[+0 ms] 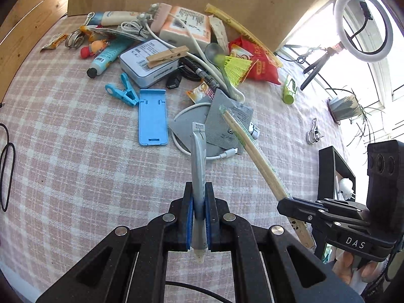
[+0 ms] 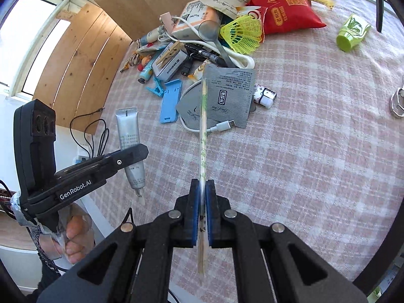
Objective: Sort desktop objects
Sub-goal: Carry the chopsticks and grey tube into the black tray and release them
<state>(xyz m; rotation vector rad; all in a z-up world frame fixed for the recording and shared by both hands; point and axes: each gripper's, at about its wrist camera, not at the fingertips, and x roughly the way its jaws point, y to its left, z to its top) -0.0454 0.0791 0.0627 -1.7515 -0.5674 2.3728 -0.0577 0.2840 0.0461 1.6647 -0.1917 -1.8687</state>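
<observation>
My left gripper (image 1: 199, 189) is shut on a silver tube (image 1: 198, 161), held edge-on above the checked cloth; the tube also shows in the right wrist view (image 2: 130, 139), held by the left gripper (image 2: 141, 151). My right gripper (image 2: 202, 186) is shut on wrapped wooden chopsticks (image 2: 203, 136), which point toward the pile; the chopsticks also show in the left wrist view (image 1: 252, 149), held by the right gripper (image 1: 284, 203). A pile of mixed objects lies at the far side of the table, among them a blue phone stand (image 1: 152, 117) and grey sachets (image 2: 227, 93).
In the pile: a grey box with a wooden clothespin (image 1: 168, 55), a red snack bag (image 2: 285, 12), a yellow shuttlecock (image 2: 242, 32), white cables (image 1: 181, 141), tubes. A green cup (image 2: 351, 34) and a metal clip (image 1: 313, 132) lie apart at the right. A black frame (image 1: 333, 171) stands at the table's right edge.
</observation>
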